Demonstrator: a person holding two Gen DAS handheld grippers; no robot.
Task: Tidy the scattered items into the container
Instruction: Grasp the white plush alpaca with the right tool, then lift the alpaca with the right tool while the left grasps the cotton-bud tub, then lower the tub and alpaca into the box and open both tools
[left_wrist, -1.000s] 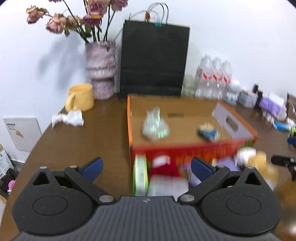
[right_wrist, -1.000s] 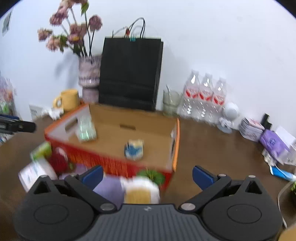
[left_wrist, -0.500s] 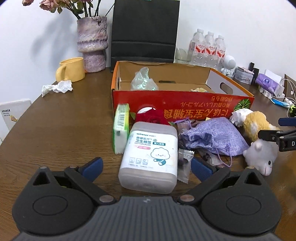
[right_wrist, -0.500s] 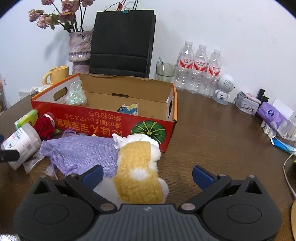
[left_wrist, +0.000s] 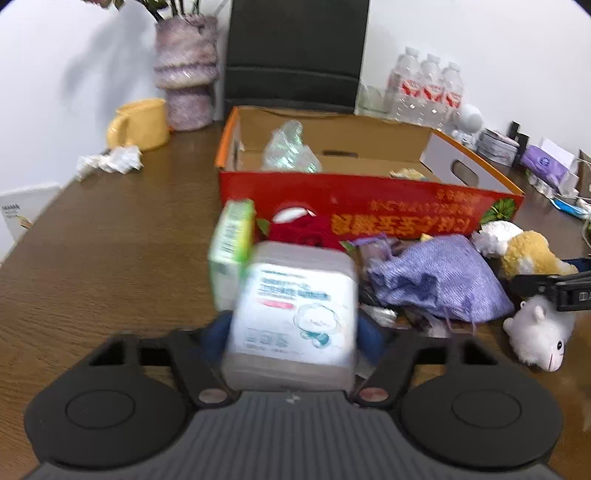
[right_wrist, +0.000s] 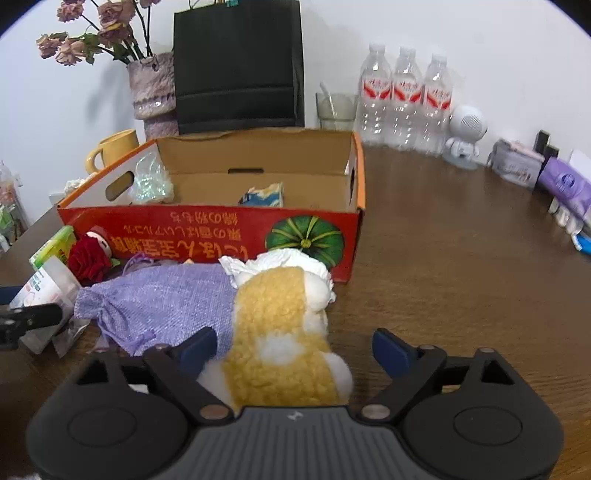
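Note:
A red and orange cardboard box (left_wrist: 369, 218) (right_wrist: 221, 229) stands open on the brown table, with a clear plastic bag (left_wrist: 290, 149) and a small blue packet (right_wrist: 264, 195) inside. My left gripper (left_wrist: 293, 330) is shut on a white cotton-swab tub (left_wrist: 295, 310), its blue pads pressed on both sides. My right gripper (right_wrist: 293, 347) is open around a yellow and white plush alpaca (right_wrist: 284, 332) (left_wrist: 532, 291). A purple cloth pouch (right_wrist: 159, 302) (left_wrist: 436, 280), a red rose toy (right_wrist: 90, 258) and a green box (left_wrist: 231, 240) lie in front of the box.
Behind the box stand a black paper bag (right_wrist: 238, 66), a vase of dried flowers (right_wrist: 153, 92), a yellow mug (left_wrist: 140, 123), a glass (right_wrist: 336, 110) and three water bottles (right_wrist: 406, 103). Crumpled tissue (left_wrist: 110, 162) lies at the left. Small boxes and a white robot figure (right_wrist: 465, 136) line the right.
My left gripper moved forward and closed on the cotton-swab tub. My right gripper moved in around the plush alpaca and stays open.

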